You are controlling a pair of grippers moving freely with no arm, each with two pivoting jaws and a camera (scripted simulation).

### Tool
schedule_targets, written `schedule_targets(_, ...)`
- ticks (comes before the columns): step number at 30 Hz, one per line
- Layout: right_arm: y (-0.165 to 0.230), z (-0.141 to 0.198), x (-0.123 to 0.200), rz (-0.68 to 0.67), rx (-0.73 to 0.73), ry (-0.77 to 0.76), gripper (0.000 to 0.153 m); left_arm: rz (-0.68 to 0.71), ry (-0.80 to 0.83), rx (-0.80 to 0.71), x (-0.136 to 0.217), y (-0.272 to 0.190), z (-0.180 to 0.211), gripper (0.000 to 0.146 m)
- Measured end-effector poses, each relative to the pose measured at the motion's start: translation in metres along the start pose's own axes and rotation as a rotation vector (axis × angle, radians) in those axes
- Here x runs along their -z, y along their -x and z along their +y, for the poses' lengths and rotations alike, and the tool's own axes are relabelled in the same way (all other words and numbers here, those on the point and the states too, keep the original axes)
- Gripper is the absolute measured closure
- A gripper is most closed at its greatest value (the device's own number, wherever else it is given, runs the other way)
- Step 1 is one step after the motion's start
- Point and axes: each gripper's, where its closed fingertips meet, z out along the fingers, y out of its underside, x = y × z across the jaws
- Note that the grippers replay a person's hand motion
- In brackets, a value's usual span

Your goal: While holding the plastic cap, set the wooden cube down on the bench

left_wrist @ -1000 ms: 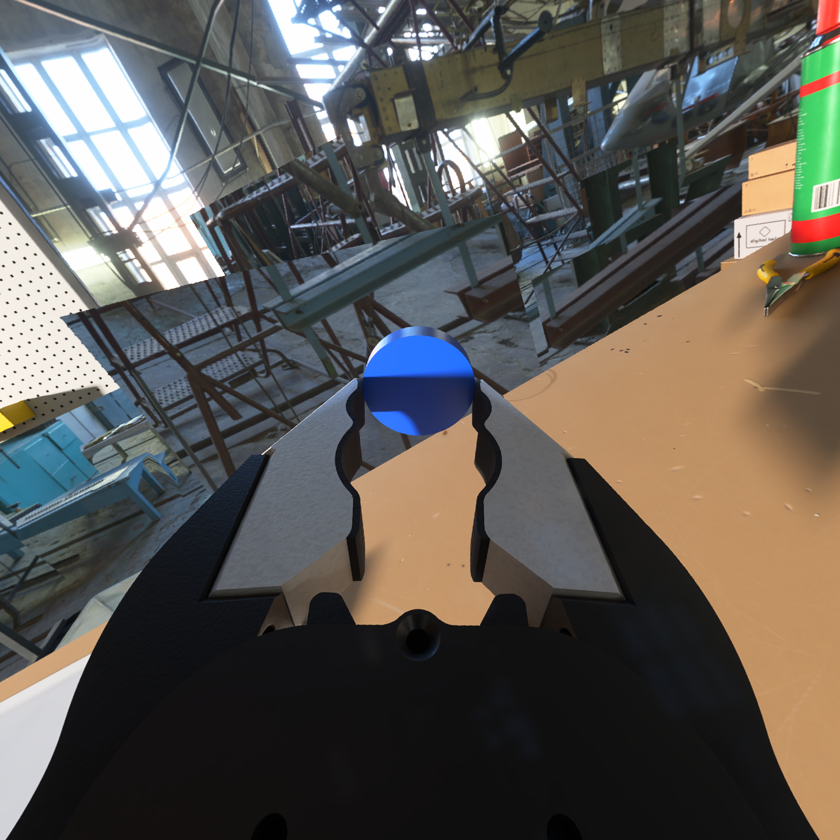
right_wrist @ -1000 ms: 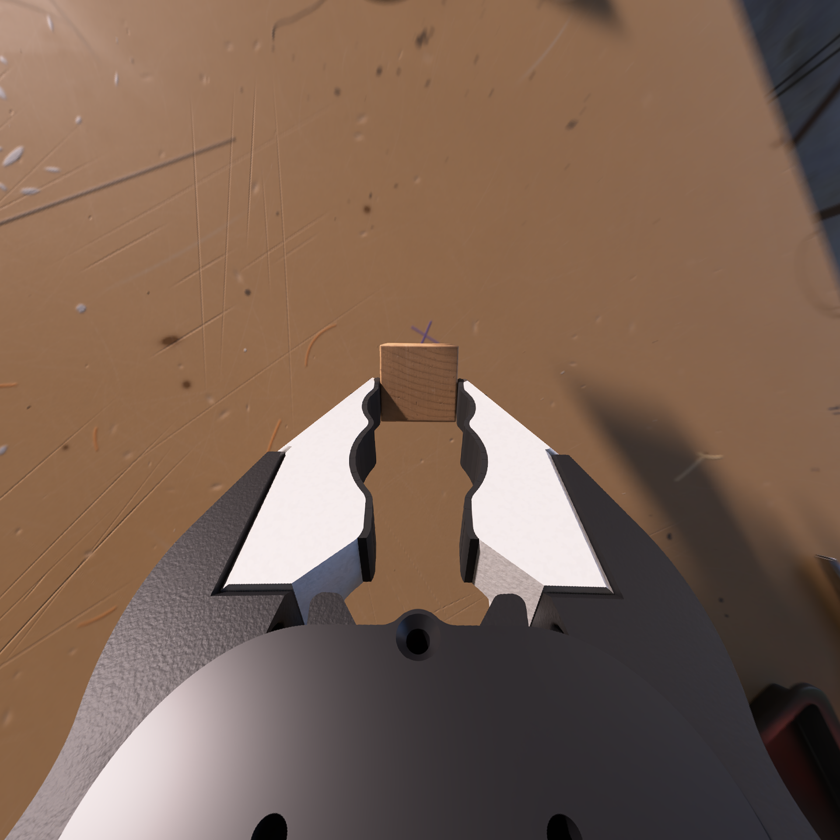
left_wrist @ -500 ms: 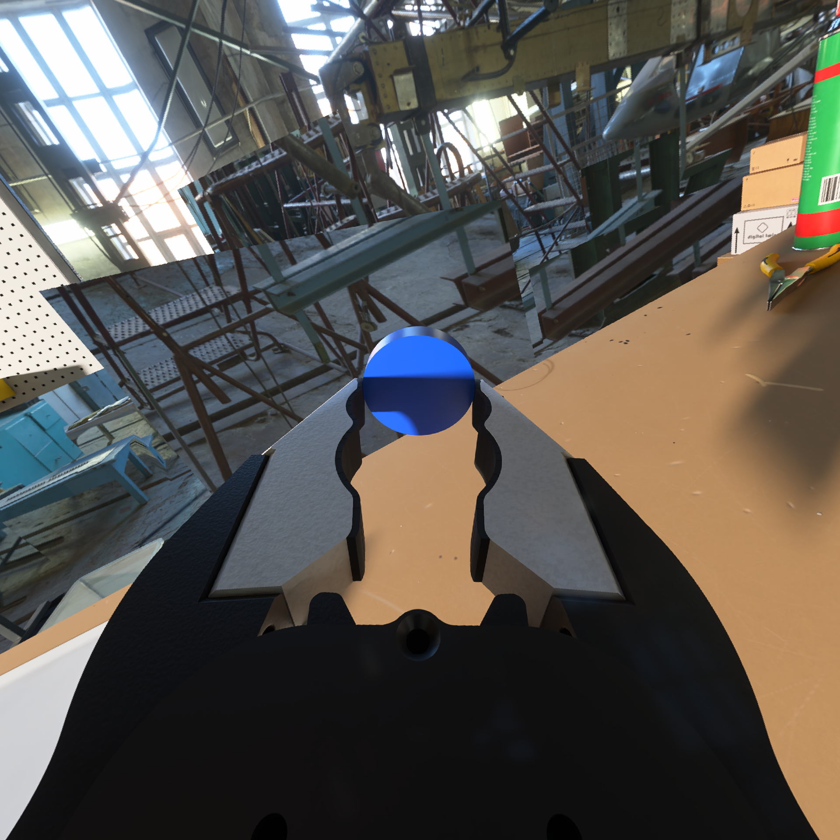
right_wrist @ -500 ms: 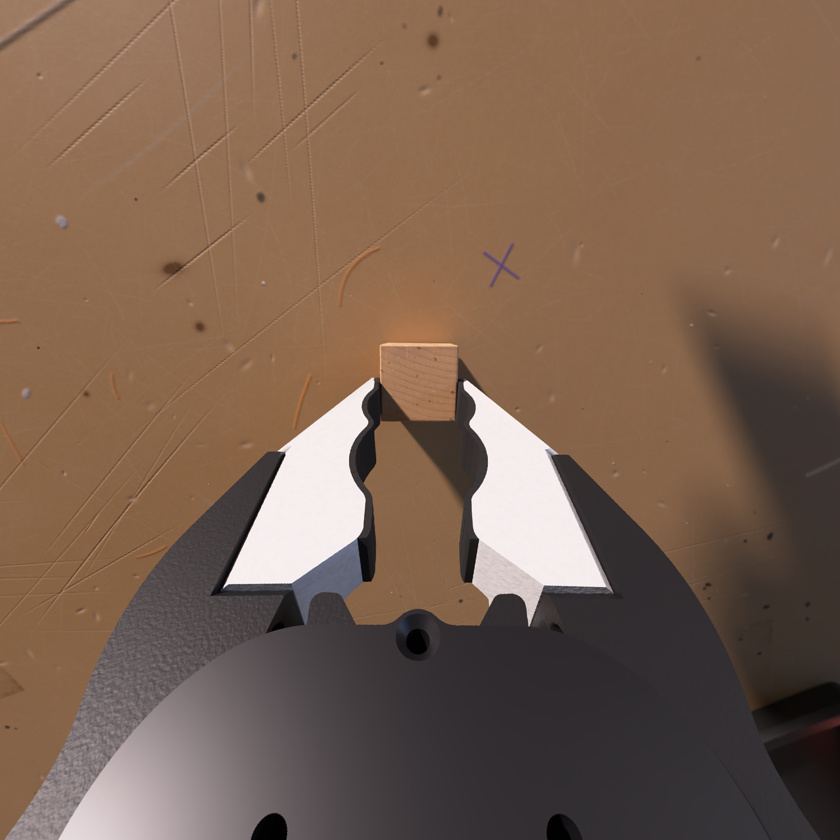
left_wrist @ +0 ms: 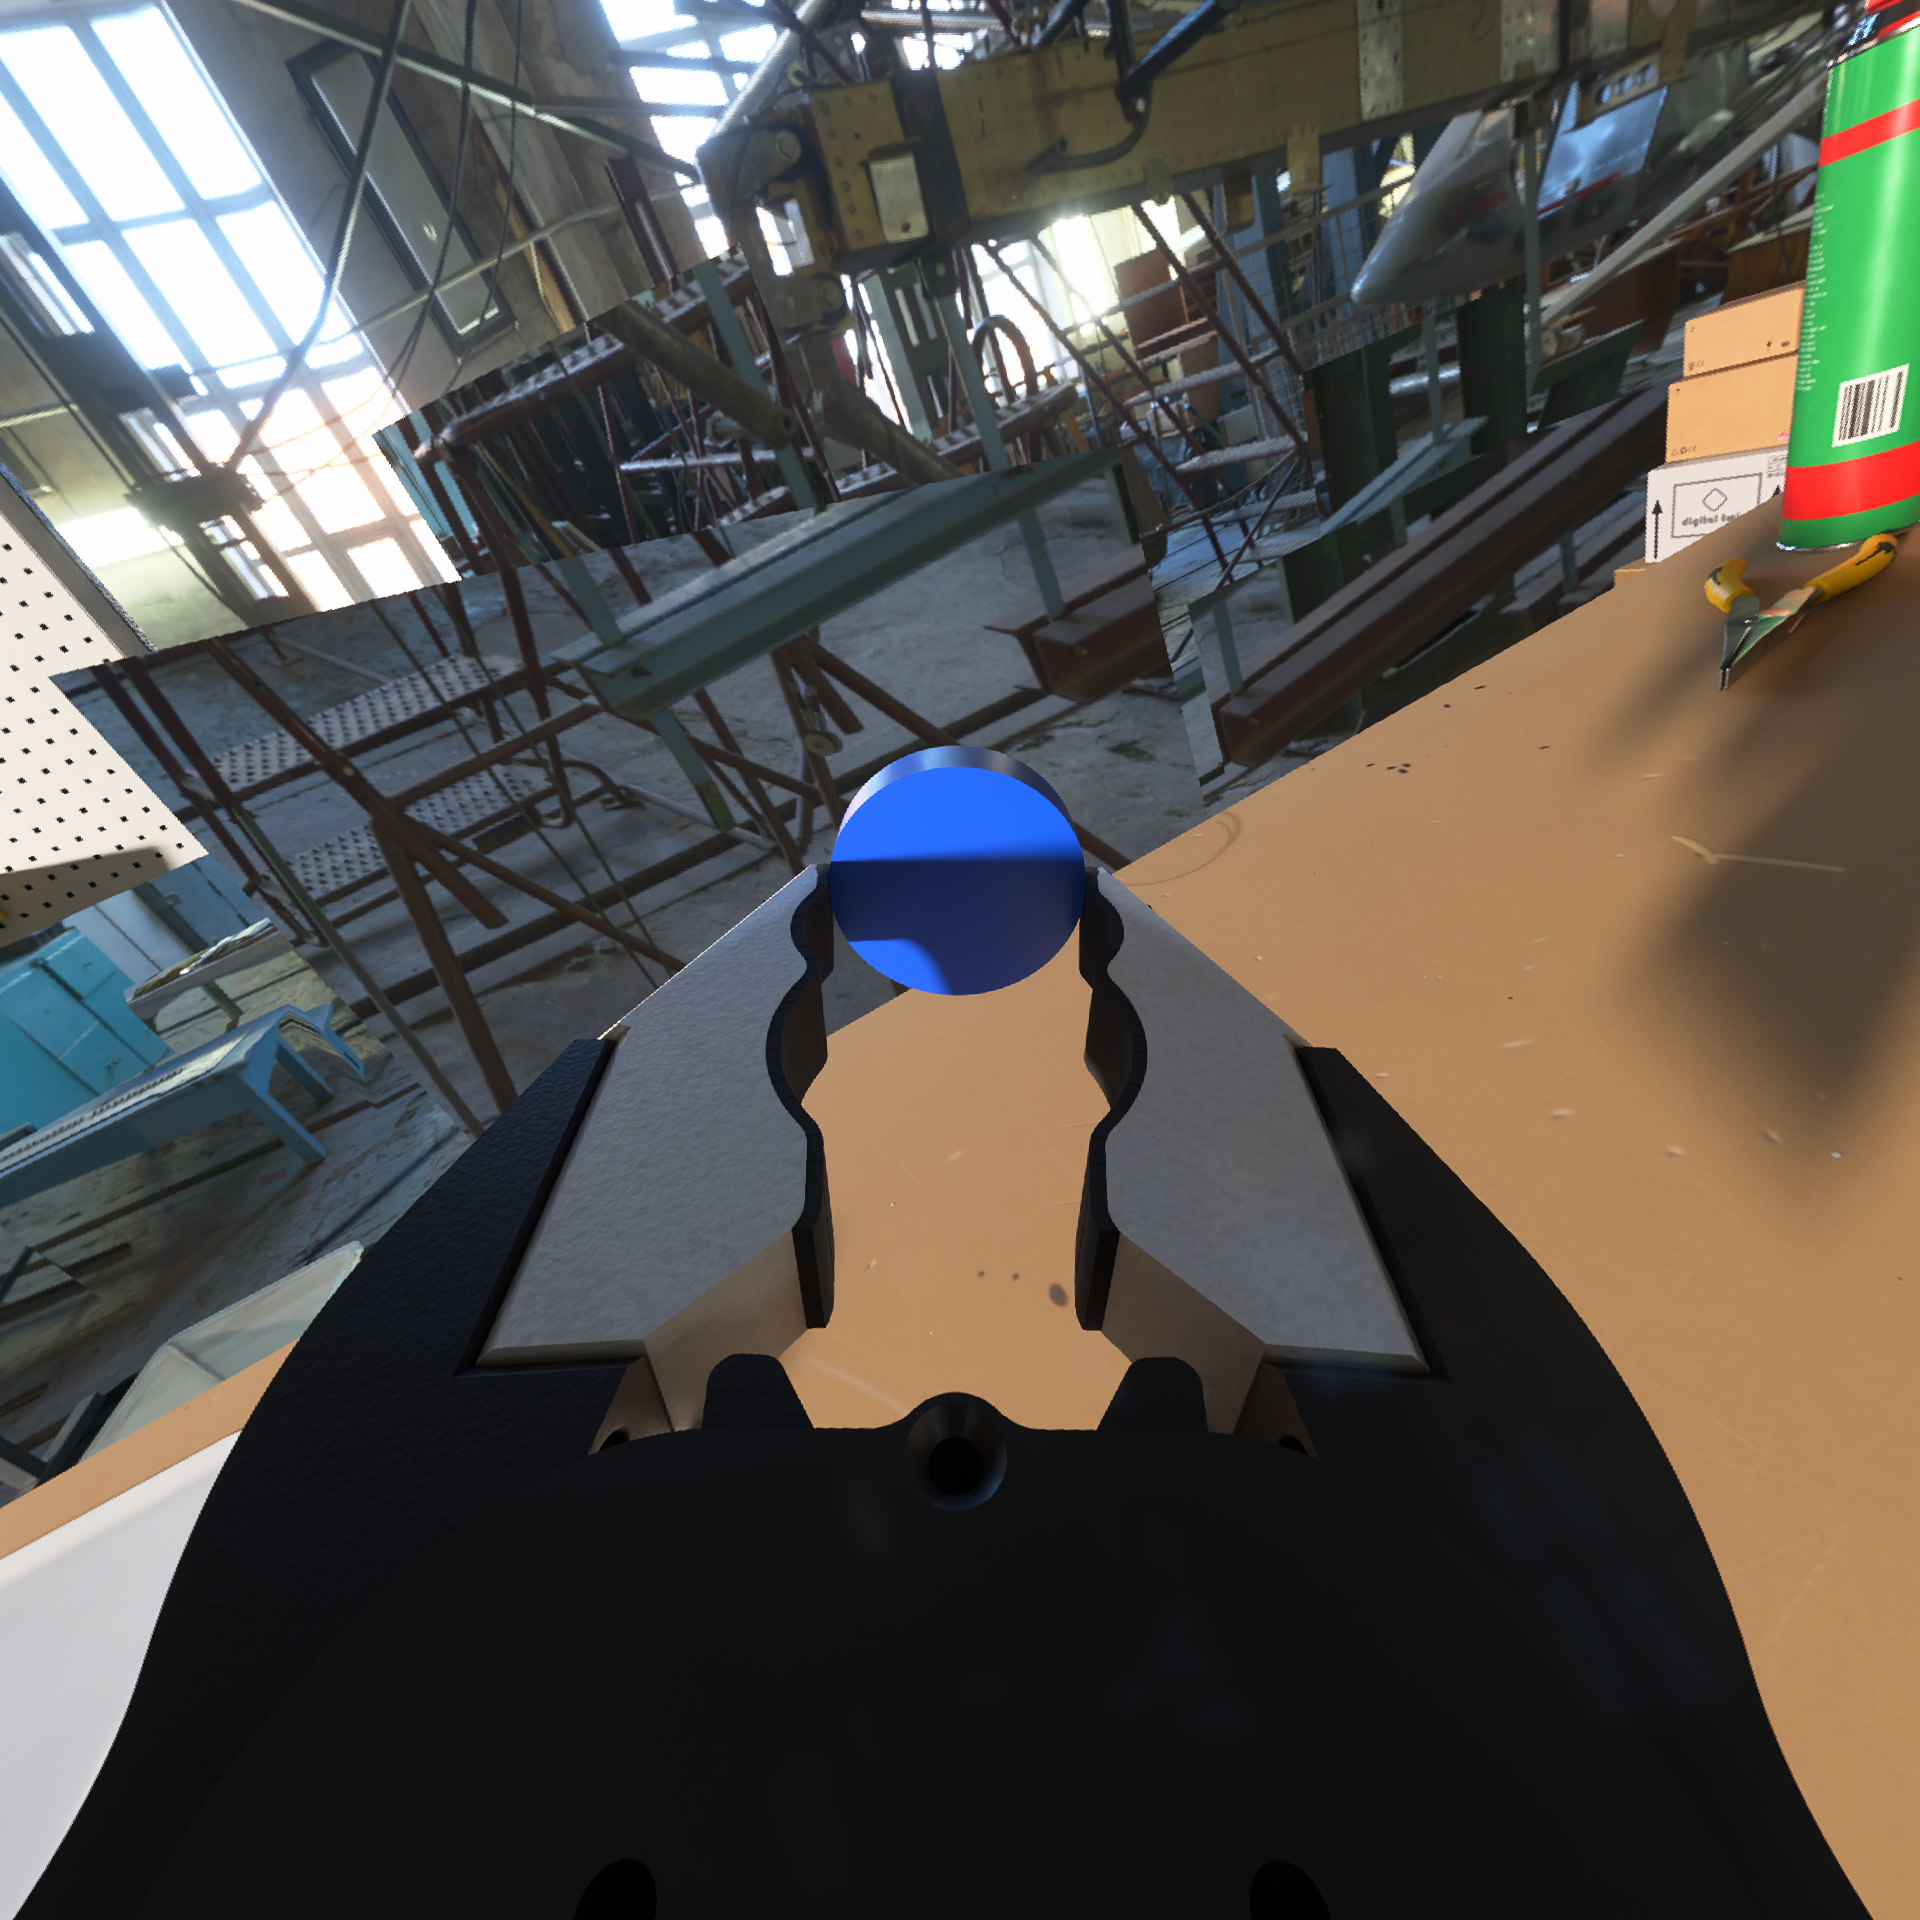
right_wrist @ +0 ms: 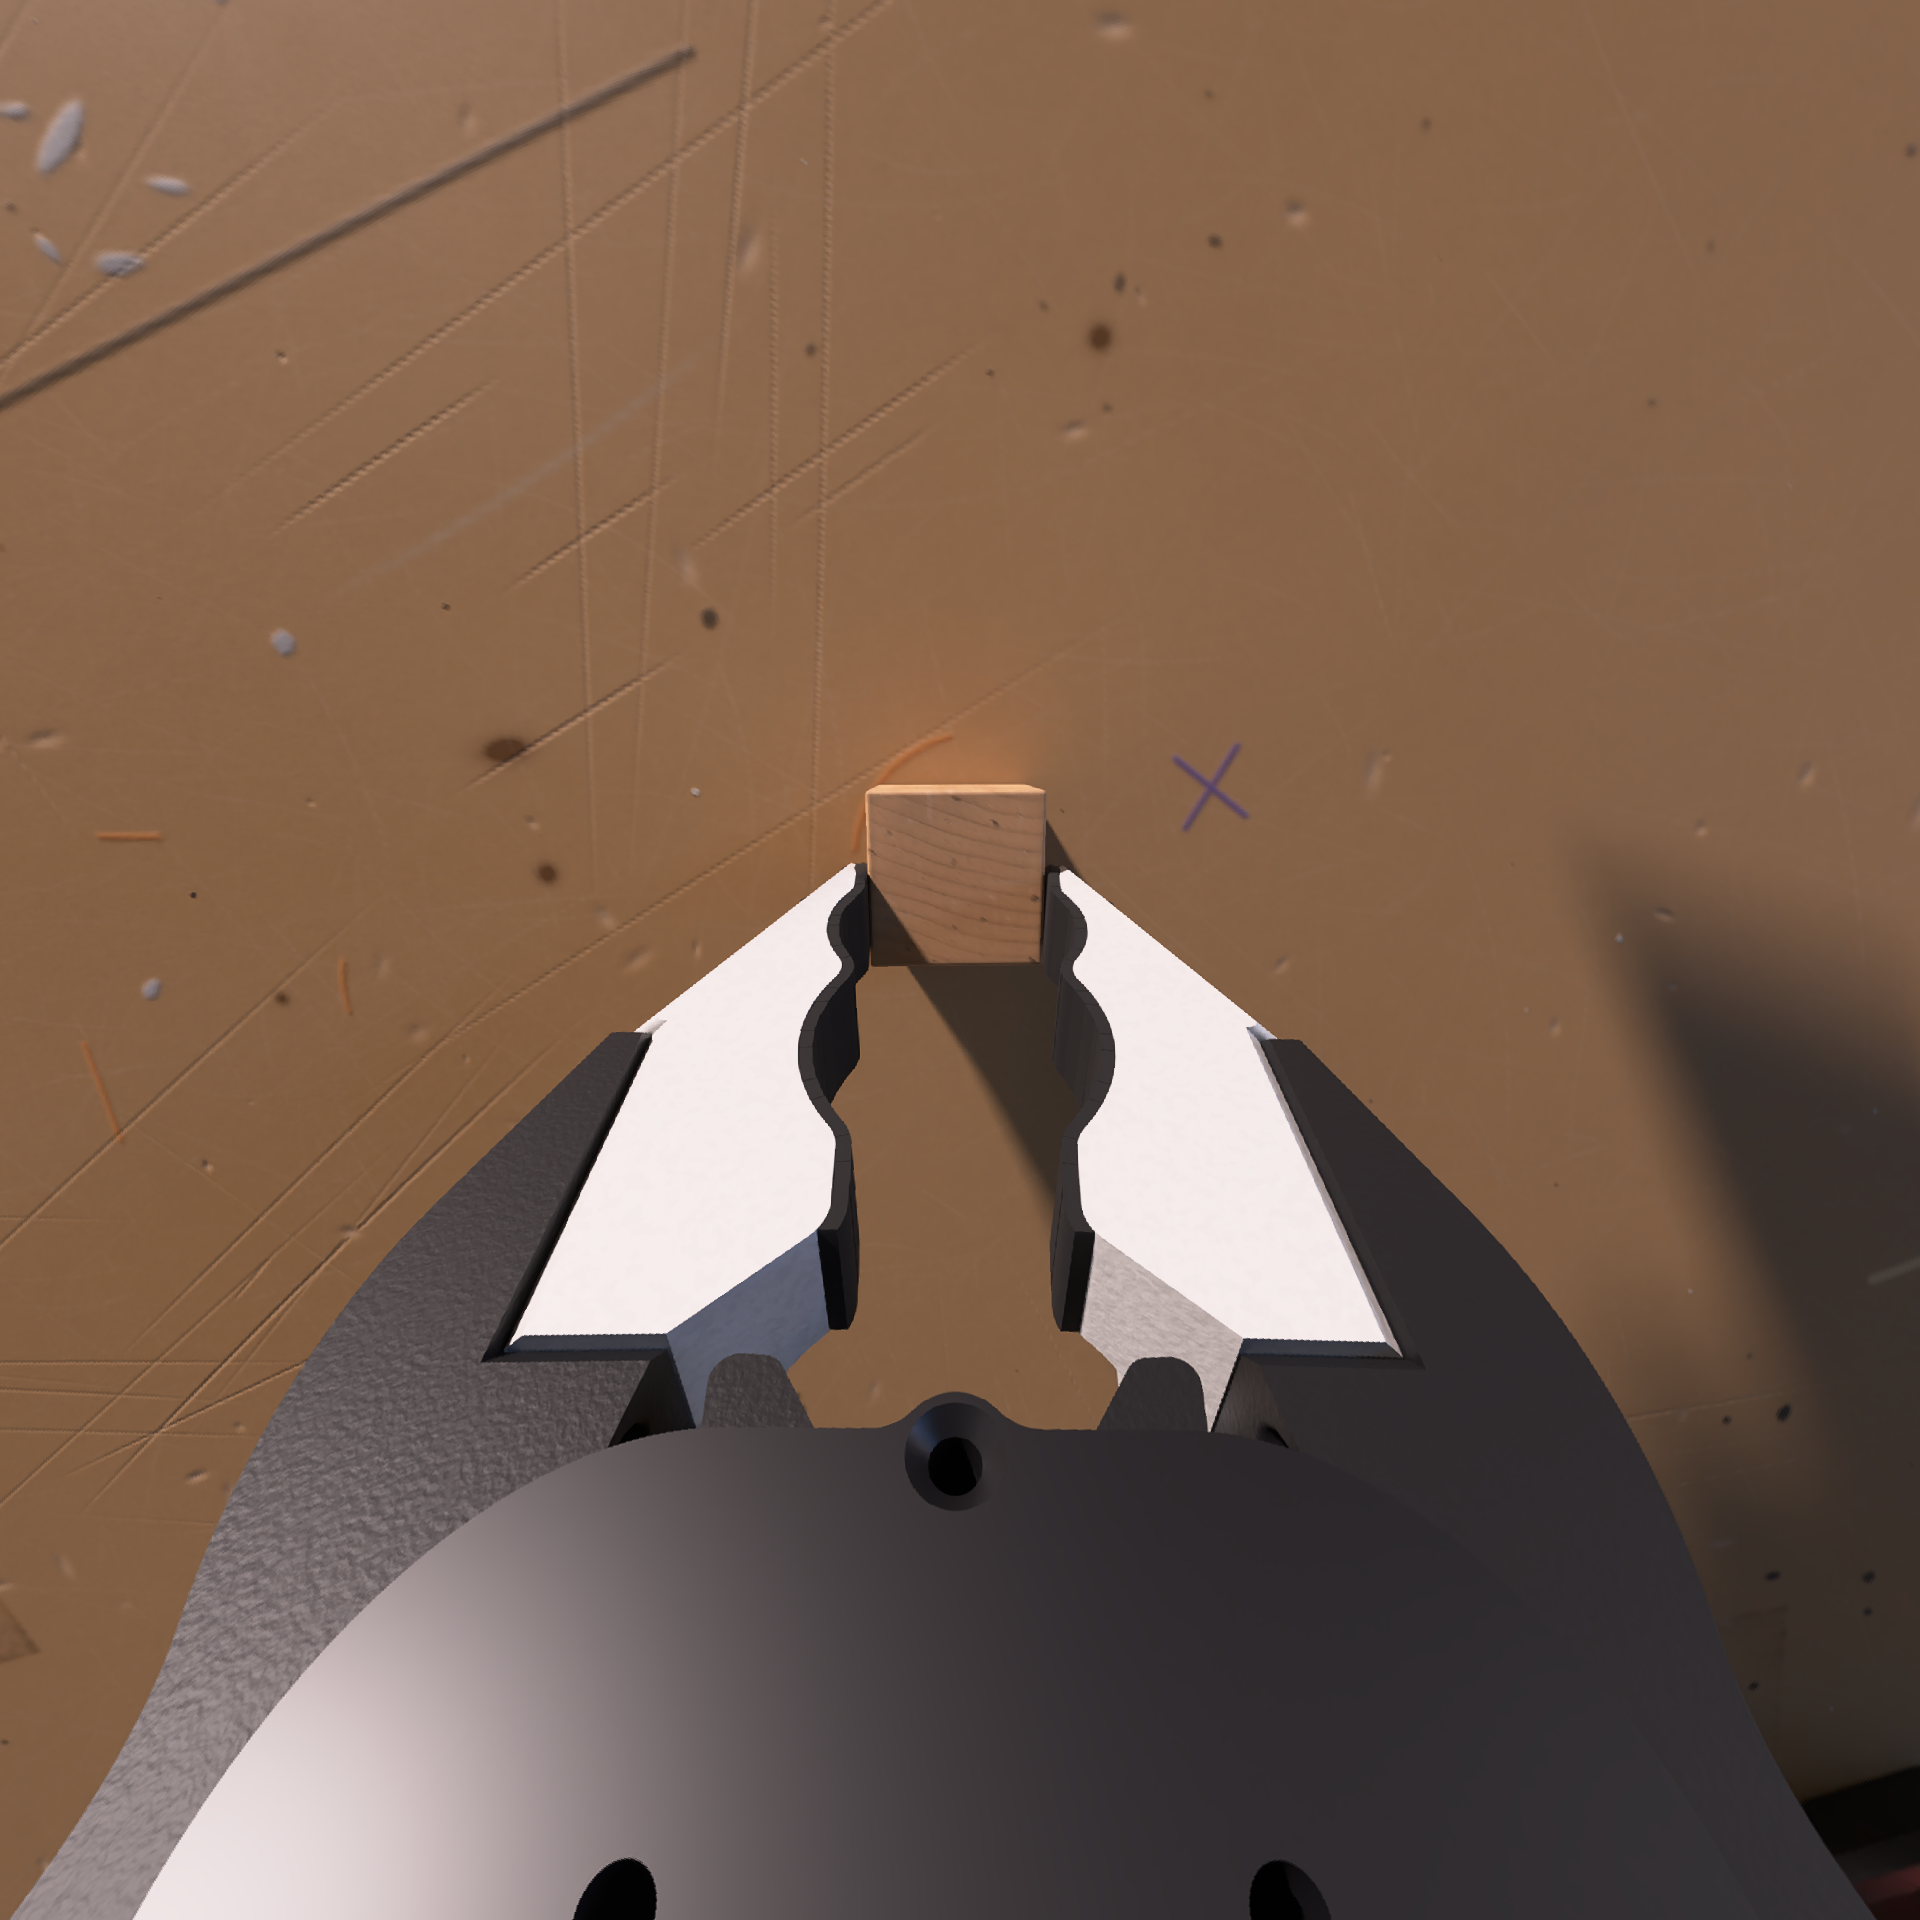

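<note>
In the left wrist view my left gripper (left_wrist: 956, 894) is shut on a round blue plastic cap (left_wrist: 956, 873), held by its rim above the brown bench (left_wrist: 1455, 1039) near its far edge. In the right wrist view my right gripper (right_wrist: 954, 883) is shut on a small light wooden cube (right_wrist: 954, 873), pointing down at the scratched bench top (right_wrist: 520, 520). The cube is very close to the surface, with its shadow right beneath it; I cannot tell if it touches.
A green and red spray can (left_wrist: 1860, 312) stands at the bench's far right, with yellow-handled pliers (left_wrist: 1787, 603) lying before it and cardboard boxes (left_wrist: 1725, 416) behind. A small purple cross mark (right_wrist: 1210, 787) is drawn on the bench just right of the cube.
My right gripper has come lower over the bench with the cube, and the cross mark has shifted to the cube's right. My left gripper has drifted slightly, still holding the cap.
</note>
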Motion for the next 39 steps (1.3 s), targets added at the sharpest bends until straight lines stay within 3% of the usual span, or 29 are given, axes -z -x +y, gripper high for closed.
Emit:
schedule_targets(9, 0.026, -0.013, -0.002, -0.019, 0.063, -0.007, 0.12, 0.01, 0.007, -0.003, -0.001, -0.003, 0.001, 0.099)
schedule_targets(14, 0.028, -0.021, 0.008, 0.012, 0.052, -0.069, 0.107, 0.013, 0.007, -0.006, -0.001, -0.005, 0.001, 0.099)
schedule_targets(17, 0.027, -0.026, 0.019, 0.043, 0.055, -0.136, 0.129, 0.012, 0.007, -0.006, -0.001, -0.005, 0.001, 0.099)
schedule_targets(20, 0.022, -0.03, 0.03, 0.088, 0.047, -0.188, 0.134, 0.014, 0.003, -0.012, -0.001, -0.006, 0.0, 0.099)
schedule_targets(24, 0.012, -0.04, 0.046, 0.123, 0.008, -0.281, 0.118, 0.012, -0.052, -0.038, 0.004, -0.008, -0.013, 0.099)
schedule_targets(27, -0.003, -0.046, 0.06, 0.191, -0.011, -0.318, 0.085, -0.008, -0.146, -0.089, 0.012, -0.009, -0.037, 0.099)
schedule_targets(29, -0.014, -0.055, 0.075, 0.236, 0.006, -0.371, 0.071, -0.017, -0.2, -0.13, 0.017, -0.009, -0.056, 0.099)
schedule_targets(34, -0.068, -0.085, 0.132, 0.389, 0.05, -0.524, 0.069, -0.091, -0.223, -0.187, 0.018, 0.025, -0.096, 0.099)
schedule_targets(39, -0.15, -0.124, 0.178, 0.464, 0.079, -0.59, 0.078, -0.15, -0.089, -0.167, 0.0, 0.078, -0.102, 0.099)
